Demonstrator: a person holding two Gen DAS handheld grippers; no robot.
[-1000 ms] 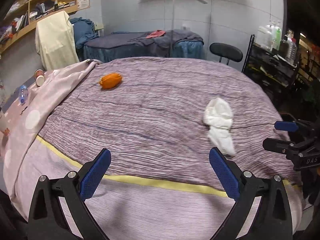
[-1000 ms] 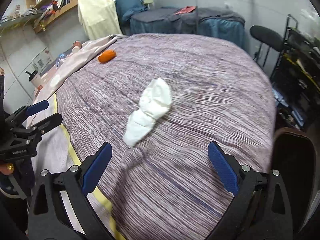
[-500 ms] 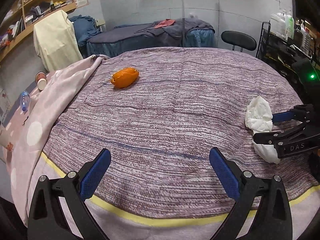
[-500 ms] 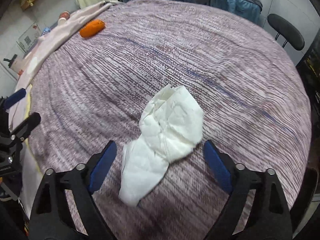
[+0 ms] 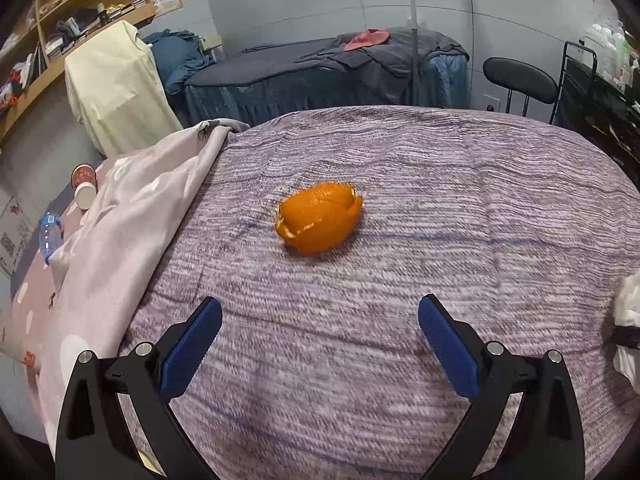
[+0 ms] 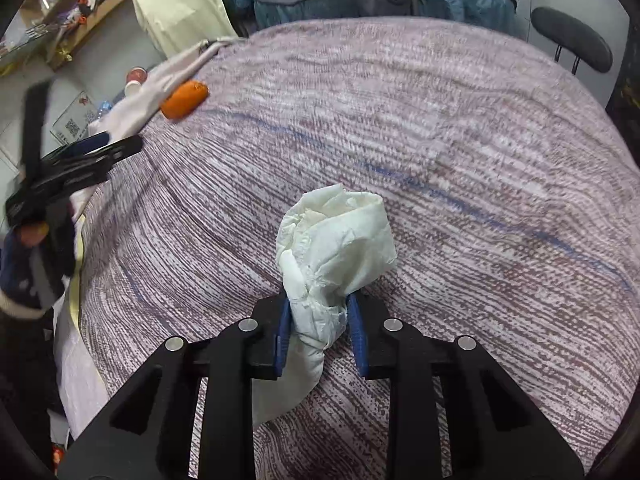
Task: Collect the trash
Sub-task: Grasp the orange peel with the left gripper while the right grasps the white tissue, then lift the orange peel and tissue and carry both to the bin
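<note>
An orange peel [image 5: 319,223] lies on the purple striped bedspread [image 5: 440,184], just ahead of my left gripper [image 5: 320,314], which is open and empty. The peel also shows far left in the right wrist view [image 6: 184,99]. My right gripper [image 6: 318,306] is shut on a crumpled white tissue [image 6: 336,240], whose upper part bulges above the fingers. The tissue's edge shows at the right border of the left wrist view [image 5: 628,304]. The left gripper shows at the left in the right wrist view [image 6: 92,152].
A pink sheet [image 5: 132,216] lies along the bed's left side with a paper cup [image 5: 84,186] and a plastic bottle [image 5: 49,236] beside it. Beyond the bed stand another bed [image 5: 320,76], a black stool [image 5: 520,78] and shelves [image 5: 60,16].
My left gripper has moved forward to the orange peel, still open. My right gripper has closed on the white tissue, which now bunches up between its fingers.
</note>
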